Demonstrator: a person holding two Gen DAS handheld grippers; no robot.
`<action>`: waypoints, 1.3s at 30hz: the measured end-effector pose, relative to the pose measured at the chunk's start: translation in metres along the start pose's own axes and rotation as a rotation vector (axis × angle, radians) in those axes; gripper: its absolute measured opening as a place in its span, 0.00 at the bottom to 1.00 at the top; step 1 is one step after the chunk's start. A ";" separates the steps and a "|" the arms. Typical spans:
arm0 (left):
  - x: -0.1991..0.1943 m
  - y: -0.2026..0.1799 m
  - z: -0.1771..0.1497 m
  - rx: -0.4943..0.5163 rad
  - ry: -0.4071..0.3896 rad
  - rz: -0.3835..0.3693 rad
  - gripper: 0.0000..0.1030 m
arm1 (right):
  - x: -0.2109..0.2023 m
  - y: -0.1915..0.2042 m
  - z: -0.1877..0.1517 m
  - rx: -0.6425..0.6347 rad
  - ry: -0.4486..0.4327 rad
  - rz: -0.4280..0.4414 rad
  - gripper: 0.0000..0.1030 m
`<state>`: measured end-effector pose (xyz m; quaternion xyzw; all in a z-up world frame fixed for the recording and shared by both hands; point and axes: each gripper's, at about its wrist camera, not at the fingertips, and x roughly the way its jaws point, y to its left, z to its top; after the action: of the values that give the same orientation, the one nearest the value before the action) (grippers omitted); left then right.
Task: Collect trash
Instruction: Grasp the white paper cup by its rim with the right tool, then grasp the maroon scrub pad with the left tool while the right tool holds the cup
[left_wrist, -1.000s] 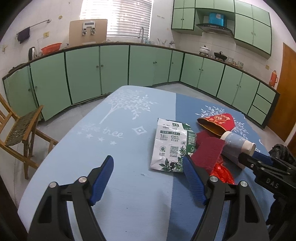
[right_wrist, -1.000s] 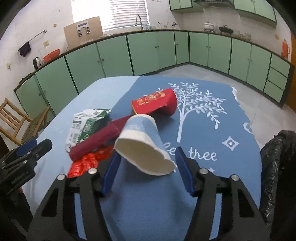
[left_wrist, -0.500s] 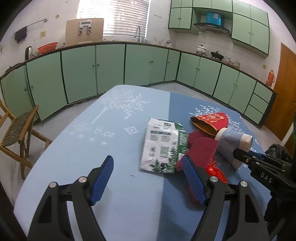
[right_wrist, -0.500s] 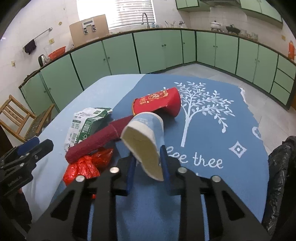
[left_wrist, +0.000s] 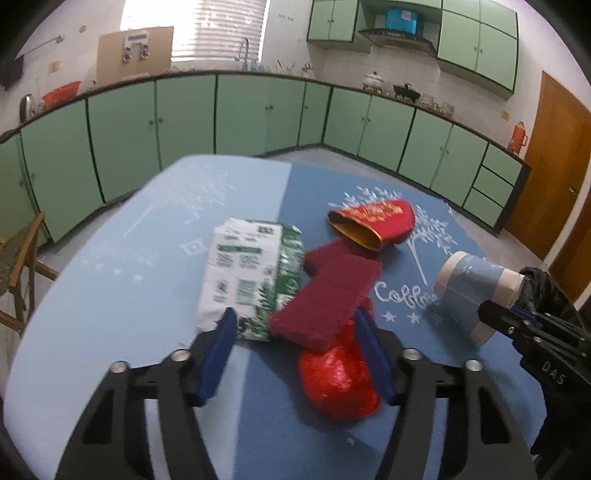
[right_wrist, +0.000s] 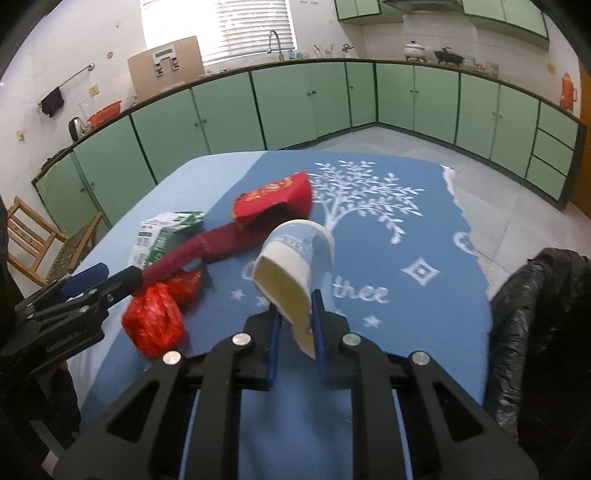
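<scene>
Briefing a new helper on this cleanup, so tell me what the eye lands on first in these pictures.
First, the blue-and-white paper cup, squashed flat between the jaws of the right gripper, near a black trash bag at the table's right edge. Next, the heap left on the blue tablecloth: a green-and-white carton, a dark red pad and a shiny red wrapper, with the left gripper, jaws just closing, around the pad's near end.

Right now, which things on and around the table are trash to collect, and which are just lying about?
Trash job:
paper cup, pinched in the right gripper
milk carton
maroon box
red wrapper
red cup
black bag

Lying about:
wooden chair
kettle
orange basin
</scene>
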<state>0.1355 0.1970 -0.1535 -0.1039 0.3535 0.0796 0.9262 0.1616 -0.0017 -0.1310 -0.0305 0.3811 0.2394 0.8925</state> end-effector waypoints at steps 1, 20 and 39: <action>0.001 -0.001 0.000 -0.005 0.003 -0.010 0.52 | 0.000 -0.002 -0.001 0.005 0.001 -0.002 0.14; 0.005 -0.029 0.008 0.034 0.011 -0.075 0.68 | -0.010 -0.021 -0.004 0.018 -0.015 -0.037 0.14; 0.018 -0.036 0.010 0.005 0.036 -0.144 0.27 | -0.012 -0.025 -0.002 0.029 -0.021 -0.047 0.14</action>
<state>0.1630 0.1664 -0.1531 -0.1282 0.3620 0.0100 0.9233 0.1645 -0.0287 -0.1274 -0.0240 0.3741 0.2131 0.9022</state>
